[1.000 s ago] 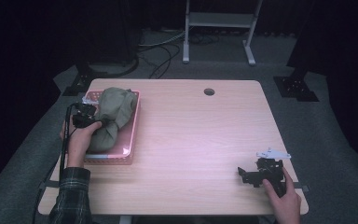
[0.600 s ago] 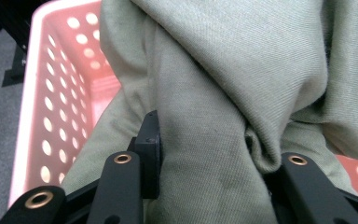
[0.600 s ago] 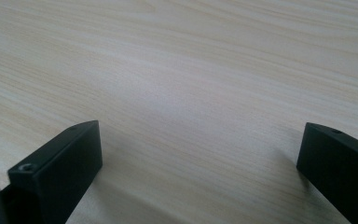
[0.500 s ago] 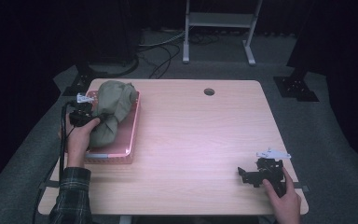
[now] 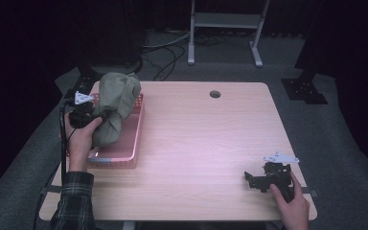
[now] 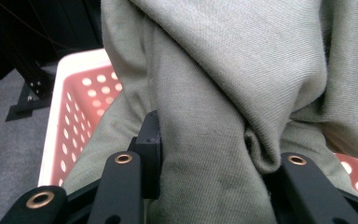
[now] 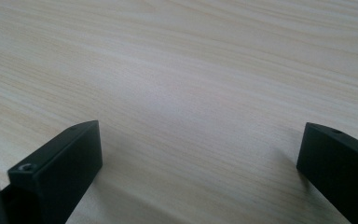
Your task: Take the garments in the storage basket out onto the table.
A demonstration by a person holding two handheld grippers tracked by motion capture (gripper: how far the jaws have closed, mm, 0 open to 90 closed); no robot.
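An olive-green bundle of cloth [image 5: 115,105] hangs over the pink perforated basket [image 5: 133,143] at the table's left side. My left gripper [image 5: 96,115] is shut on the cloth, lifting it partly out of the basket. In the left gripper view the grey-green cloth [image 6: 214,107] is pinched between the two black jaws, with the basket's wall [image 6: 81,93] behind. My right gripper [image 5: 251,179] rests on the table near the front right corner, open, with bare wood between its fingers [image 7: 56,172].
The wooden table [image 5: 206,139] has a round cable hole [image 5: 214,94] near its far edge. Beyond the table stand a metal frame [image 5: 223,21] and cables on a dark floor. A black stand base [image 5: 306,88] sits at the right.
My left gripper has risen with the cloth, which now stands taller above the basket. The right gripper has stayed in place.
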